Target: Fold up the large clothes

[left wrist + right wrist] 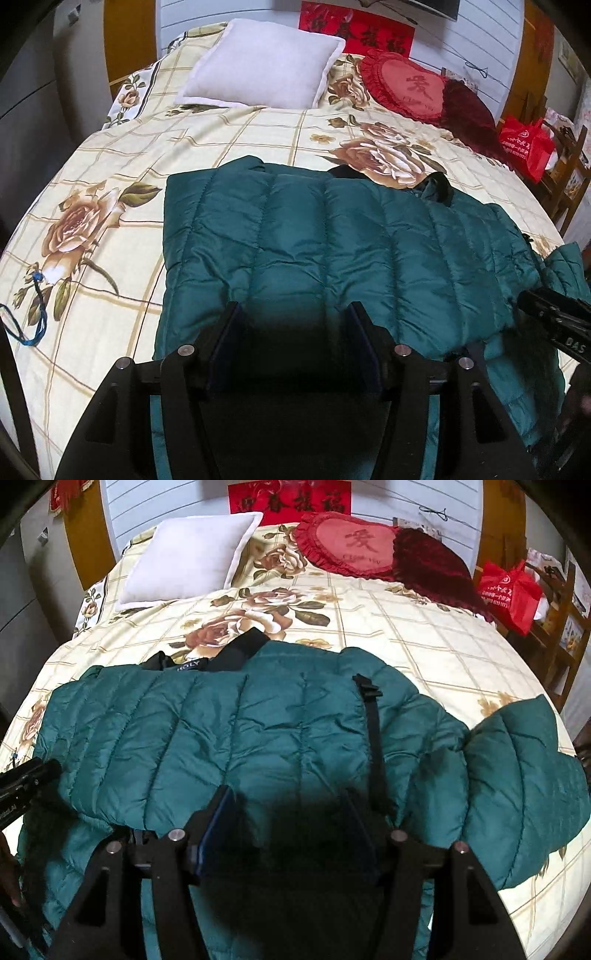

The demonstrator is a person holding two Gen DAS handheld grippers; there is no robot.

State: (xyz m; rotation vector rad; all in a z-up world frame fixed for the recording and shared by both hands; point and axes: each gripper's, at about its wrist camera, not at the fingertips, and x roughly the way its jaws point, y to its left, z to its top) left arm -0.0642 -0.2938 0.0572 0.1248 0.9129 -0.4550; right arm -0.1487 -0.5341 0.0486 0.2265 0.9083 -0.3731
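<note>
A teal quilted puffer jacket lies spread across the near half of the bed. Its black collar points toward the pillows. One sleeve sticks out to the right, and a black strap runs down the jacket. My left gripper hovers over the jacket's near edge, open, with nothing pinched between its pads. My right gripper stands open the same way above the near hem, beside the strap. Each gripper shows at the edge of the other's view: the right gripper and the left gripper.
The bed has a cream floral sheet. A white pillow, a red heart cushion and a dark red cushion lie at its head. A red bag sits on a wooden chair at the right. A blue cord lies at the left.
</note>
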